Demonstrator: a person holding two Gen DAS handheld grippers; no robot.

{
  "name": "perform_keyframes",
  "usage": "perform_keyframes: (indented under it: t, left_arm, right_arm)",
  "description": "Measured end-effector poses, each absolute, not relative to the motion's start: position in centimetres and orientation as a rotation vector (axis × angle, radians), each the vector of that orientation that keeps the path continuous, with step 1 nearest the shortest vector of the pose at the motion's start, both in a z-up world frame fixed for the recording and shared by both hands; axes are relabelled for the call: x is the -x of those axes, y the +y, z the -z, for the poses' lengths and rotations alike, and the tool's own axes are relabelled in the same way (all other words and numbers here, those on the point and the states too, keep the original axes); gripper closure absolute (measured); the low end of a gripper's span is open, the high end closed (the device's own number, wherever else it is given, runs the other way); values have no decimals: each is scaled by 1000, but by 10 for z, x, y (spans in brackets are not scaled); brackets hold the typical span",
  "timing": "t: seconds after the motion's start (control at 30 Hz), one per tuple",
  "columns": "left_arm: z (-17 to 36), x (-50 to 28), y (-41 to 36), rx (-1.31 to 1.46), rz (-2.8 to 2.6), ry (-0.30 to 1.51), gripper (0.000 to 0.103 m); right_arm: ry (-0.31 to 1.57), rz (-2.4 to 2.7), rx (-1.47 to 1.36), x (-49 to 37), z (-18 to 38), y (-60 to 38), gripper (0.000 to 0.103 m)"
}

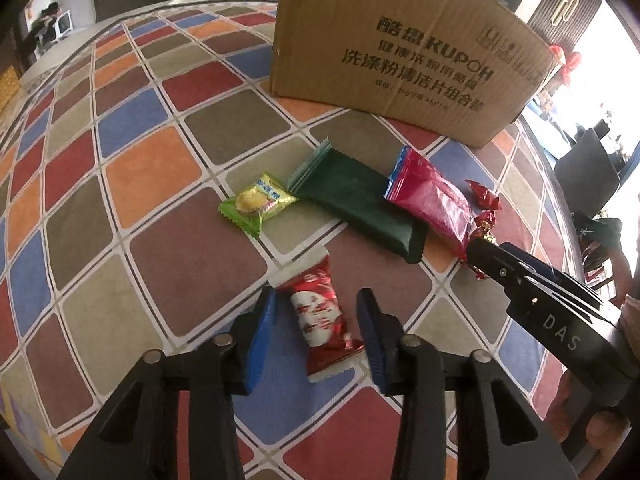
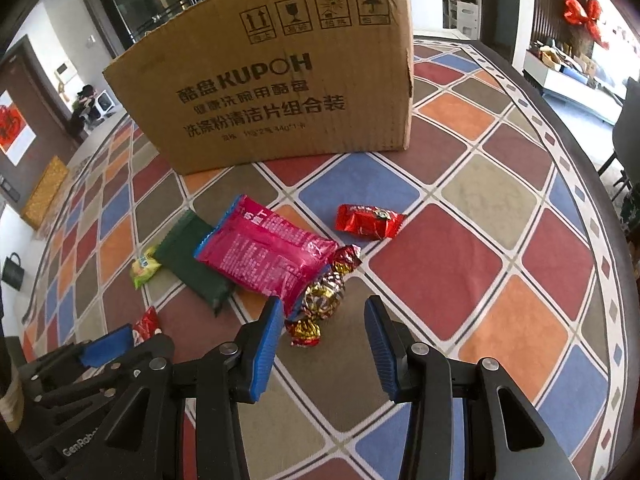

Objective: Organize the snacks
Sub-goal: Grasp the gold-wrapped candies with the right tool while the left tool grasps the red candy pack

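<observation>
Snacks counted: six wrapped pieces on the tabletop [image 2: 500,248], which wears a cloth of red, blue, orange, olive and brown squares
Yellow-green sachet [image 1: 256,202]: one; farthest left in the row, at 9 o'clock of the dark green bar, touching its crimped end; print too small to read
Red-and-white sachet [image 1: 322,318]: one; at 6 o'clock of the yellow-green one, apart from the row; white print unreadable
Dark green bar [image 1: 356,204]: one; plain face, no legible writing; its right edge lies under the pink packet
Pink packet [image 2: 266,254]: one; blue crimped end, covered in fine white print that cannot be read
Gold-and-red foil candy [image 2: 322,300]: one; twisted ends, at 5 o'clock of the pink packet and touching its corner
Red sachet [image 2: 370,222]: one; at 2 o'clock of the foil candy, well apart from the rest
Cardboard box [image 2: 280,84]: one; at 12 o'clock behind the snacks; reads "KUPOH" with Chinese lines and four handling symbols
Left hand-held gripper [image 1: 318,324]: jaws apart around the red-and-white sachet; the left pad sits just beside the wrapper, the right pad stands clear
Right hand-held gripper [image 2: 322,334]: jaws apart over the foil candy; neither pad presses it; body marked "DAS" in the left wrist view
</observation>
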State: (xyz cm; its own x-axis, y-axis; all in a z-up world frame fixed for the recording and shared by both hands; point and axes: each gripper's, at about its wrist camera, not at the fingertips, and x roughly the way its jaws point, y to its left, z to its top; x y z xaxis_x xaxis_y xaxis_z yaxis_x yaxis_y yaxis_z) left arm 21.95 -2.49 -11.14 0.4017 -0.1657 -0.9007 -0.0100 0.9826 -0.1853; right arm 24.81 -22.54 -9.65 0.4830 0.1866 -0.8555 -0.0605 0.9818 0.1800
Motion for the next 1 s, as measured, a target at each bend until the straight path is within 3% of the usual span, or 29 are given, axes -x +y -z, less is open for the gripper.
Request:
perform_keyframes:
  t: [0.13, 0.47, 1.0]
  left_arm:
    - [112, -221, -27, 163, 117, 1159, 80]
    - [101, -219, -39, 136, 175, 1117, 81]
    - [60, -214, -47, 99, 229, 992, 81]
  right_arm:
    - [1067, -154, -134, -253, 100, -224, 66]
    - [1062, -167, -127, -254, 103, -222, 82]
    - [1003, -191, -168, -236, 77, -230, 83]
